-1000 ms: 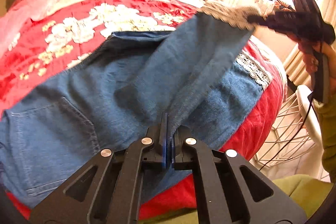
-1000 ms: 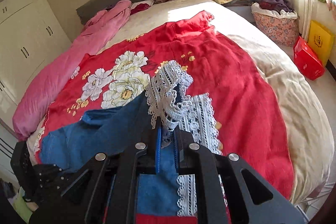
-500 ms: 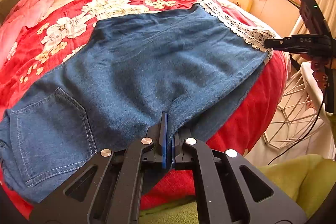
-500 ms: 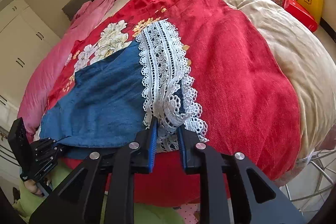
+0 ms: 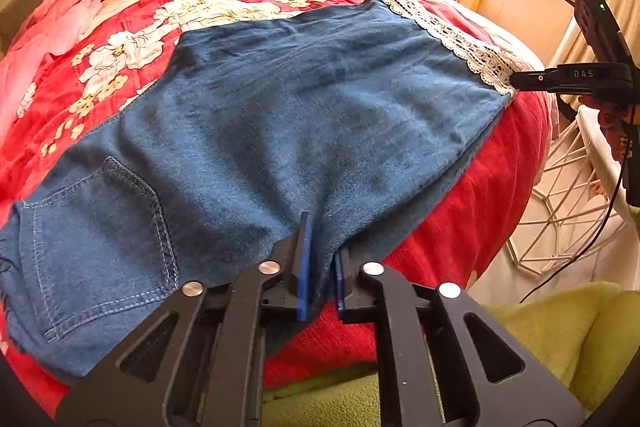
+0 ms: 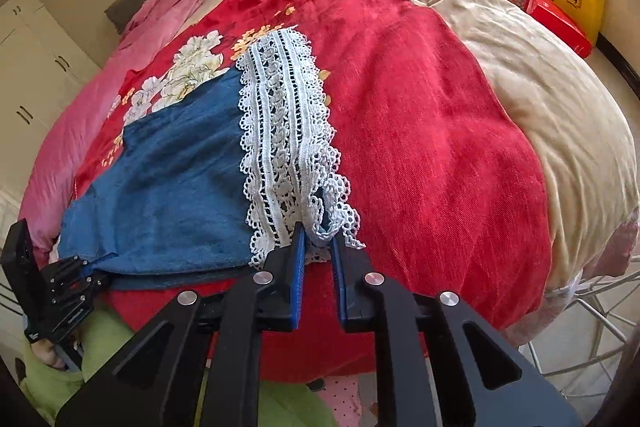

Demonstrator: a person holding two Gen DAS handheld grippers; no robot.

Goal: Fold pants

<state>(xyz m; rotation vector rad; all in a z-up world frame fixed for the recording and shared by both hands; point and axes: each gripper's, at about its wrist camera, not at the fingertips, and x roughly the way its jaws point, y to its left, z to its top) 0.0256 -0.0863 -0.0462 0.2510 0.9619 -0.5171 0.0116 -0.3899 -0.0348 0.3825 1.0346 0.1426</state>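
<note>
Denim pants (image 5: 280,131) now lie flat on the red floral bedspread (image 6: 420,115), where a second ago one leg was held raised. Left gripper (image 5: 320,259) has just been opening, denim edge between its slightly parted jaws. Right gripper (image 6: 318,247) has been closing; lace hem (image 6: 288,131) sits loosely between its jaws. Judgement: first fold laid, release under way.

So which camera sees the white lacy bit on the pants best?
The right wrist view: the lace trim runs big and sharp up the middle. The left wrist view shows it only as a thin strip at the far edge of the pants.
</note>
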